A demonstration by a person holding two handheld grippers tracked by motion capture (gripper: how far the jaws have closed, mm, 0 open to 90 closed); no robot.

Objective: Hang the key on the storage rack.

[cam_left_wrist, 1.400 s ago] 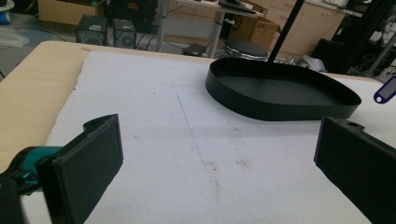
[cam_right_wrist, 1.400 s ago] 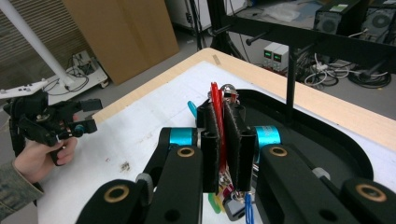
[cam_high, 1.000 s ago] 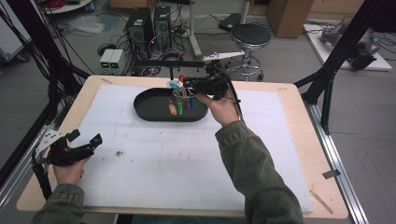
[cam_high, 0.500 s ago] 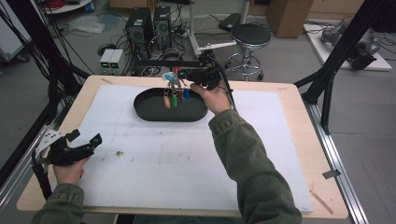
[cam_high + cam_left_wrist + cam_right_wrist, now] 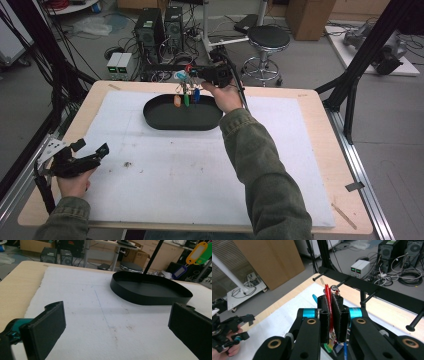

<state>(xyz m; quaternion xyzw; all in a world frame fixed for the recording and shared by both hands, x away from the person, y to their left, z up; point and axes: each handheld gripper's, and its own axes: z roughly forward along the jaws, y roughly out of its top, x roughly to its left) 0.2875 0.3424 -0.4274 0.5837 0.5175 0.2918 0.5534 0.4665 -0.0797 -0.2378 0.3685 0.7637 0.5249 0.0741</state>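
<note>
My right claw (image 5: 192,75) pinches a red tag (image 5: 327,298) of the key tags (image 5: 186,96), jaws pressed tight on it. The bunch hangs straight down from the claw, long axis vertical, over the far rim of the black tray (image 5: 165,120); orange, green and blue tags dangle just above the tray floor. I judge the coming move goes straight down. Left claw (image 5: 87,156) rests spread and empty at the near-left worktop (image 5: 310,130), well apart from the tray.
</note>
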